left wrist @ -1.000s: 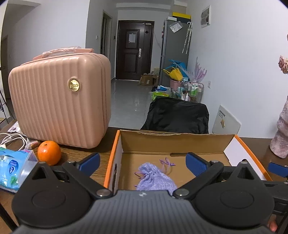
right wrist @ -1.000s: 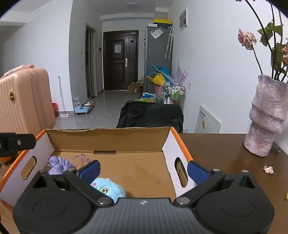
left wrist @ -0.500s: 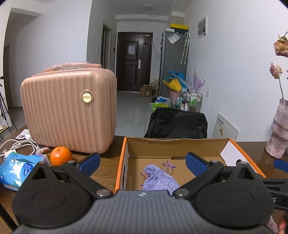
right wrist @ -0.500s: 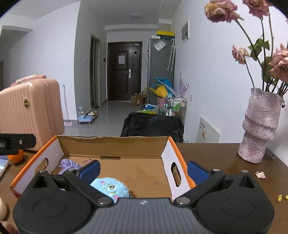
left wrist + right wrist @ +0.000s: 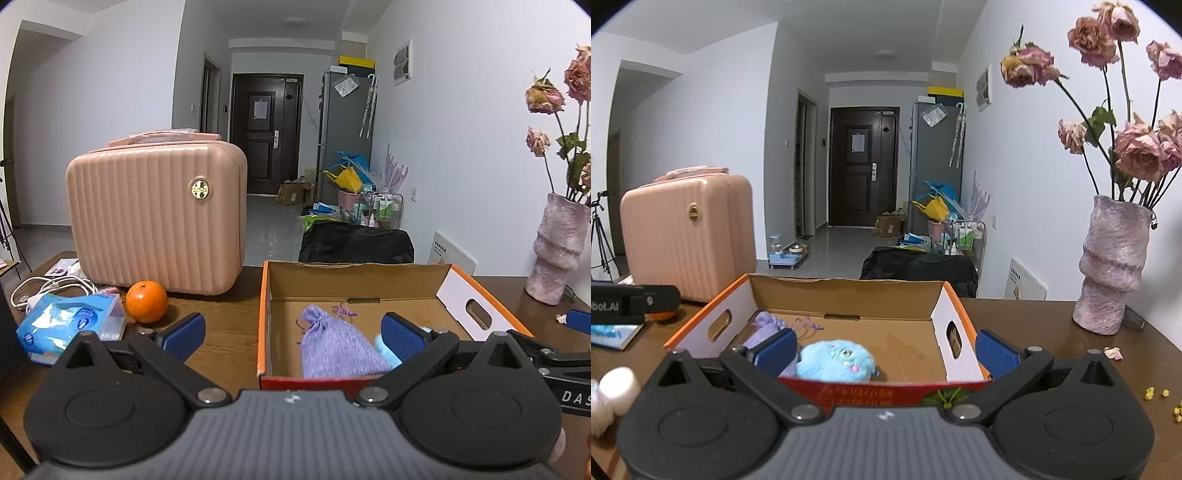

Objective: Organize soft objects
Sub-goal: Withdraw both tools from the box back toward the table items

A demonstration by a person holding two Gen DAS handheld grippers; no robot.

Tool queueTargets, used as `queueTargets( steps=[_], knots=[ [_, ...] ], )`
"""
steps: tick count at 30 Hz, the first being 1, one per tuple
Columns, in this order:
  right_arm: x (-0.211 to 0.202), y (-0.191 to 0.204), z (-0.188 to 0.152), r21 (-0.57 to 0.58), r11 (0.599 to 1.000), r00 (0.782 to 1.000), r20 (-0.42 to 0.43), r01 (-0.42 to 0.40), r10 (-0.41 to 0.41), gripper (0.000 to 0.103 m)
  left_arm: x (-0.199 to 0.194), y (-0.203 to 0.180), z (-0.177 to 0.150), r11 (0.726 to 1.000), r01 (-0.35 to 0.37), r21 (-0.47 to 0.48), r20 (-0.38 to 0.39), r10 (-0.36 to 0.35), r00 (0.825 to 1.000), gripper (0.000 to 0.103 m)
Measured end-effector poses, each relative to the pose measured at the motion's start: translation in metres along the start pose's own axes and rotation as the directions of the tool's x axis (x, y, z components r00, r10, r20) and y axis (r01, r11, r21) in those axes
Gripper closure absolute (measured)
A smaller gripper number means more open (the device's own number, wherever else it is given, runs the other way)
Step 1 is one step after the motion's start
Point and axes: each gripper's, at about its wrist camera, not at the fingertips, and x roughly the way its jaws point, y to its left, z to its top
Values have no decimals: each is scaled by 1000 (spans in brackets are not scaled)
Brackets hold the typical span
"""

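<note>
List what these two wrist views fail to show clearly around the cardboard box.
- Blue plush toy: the box front wall hides its bottom in the right wrist view; only a sliver shows in the left.
- Purple pouch: lower end hidden behind the box wall, left wrist view.
- White objects, right wrist view: blurred, cut by the edge.
- Orange, right wrist view: mostly hidden by the left gripper.

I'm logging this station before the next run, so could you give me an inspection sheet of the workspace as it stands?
Surface: dark wooden table, petals and crumbs near the vase.
Job's things: lilac drawstring pouch and blue plush toy inside the open cardboard box.
Clutter: pink hard case, orange, tissue pack, vase of dried roses.
Grippers: left gripper and right gripper both open, empty, hovering at the box's near edge.
Cables: white cord coiled at the table's left.
Surroundings: hallway, dark door, grey fridge, cluttered floor.
</note>
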Motion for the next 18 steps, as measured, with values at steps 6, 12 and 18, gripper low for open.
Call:
queueTargets(
  steps=[6,12,18],
  knots=[
    [-31,5,-13,-13,1000,1000,18,-22,22,0,-24,6,-12,1000,7,4,10,-7,1000,0],
    [-59,9,-30,-17,999,999,21,-42,43,0,-50,12,-23,1000,26,4,16,-26,1000,0],
    [-92,15,-49,-29,998,998,30,-62,63,0,-76,17,-39,999,38,21,23,-38,999,0]
  ],
)
